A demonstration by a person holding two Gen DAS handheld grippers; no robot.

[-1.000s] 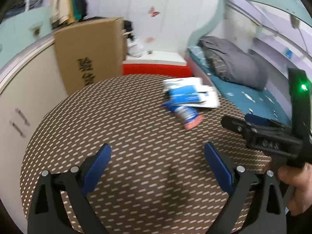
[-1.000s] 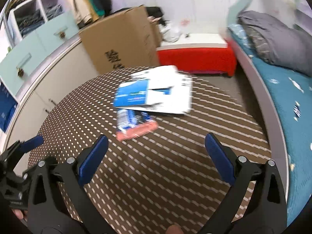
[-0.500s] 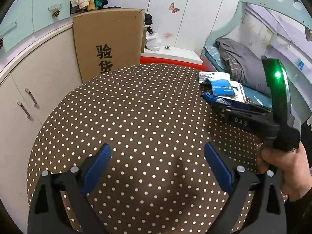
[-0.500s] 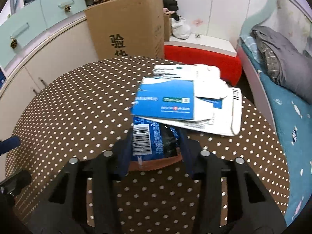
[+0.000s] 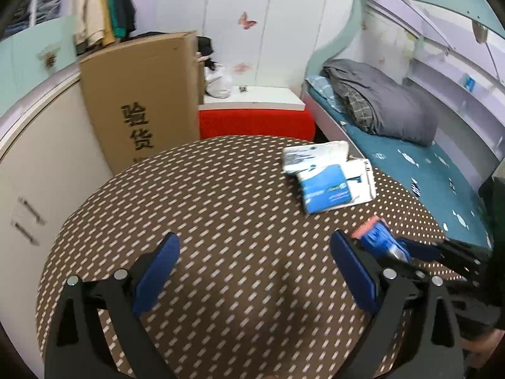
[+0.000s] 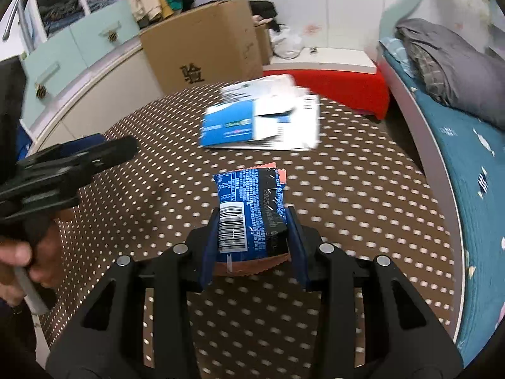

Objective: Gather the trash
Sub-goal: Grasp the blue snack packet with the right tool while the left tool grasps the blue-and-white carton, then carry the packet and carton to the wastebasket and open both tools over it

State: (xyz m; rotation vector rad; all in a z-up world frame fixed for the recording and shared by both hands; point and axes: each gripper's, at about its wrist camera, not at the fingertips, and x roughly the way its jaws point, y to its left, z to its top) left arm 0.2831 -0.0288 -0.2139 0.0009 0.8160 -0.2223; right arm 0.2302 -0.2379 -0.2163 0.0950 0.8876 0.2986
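Right tongs gripped the blue wrapper above the near bench, its long axis running away from them. Left tongs gaped empty; papers lay far right, nearer the right tongs.

Both wrist views look forward and down along their own claws, close over the round brown polka-dot worktop; both share the tall brown cardboard box and teal-sheeted bed.
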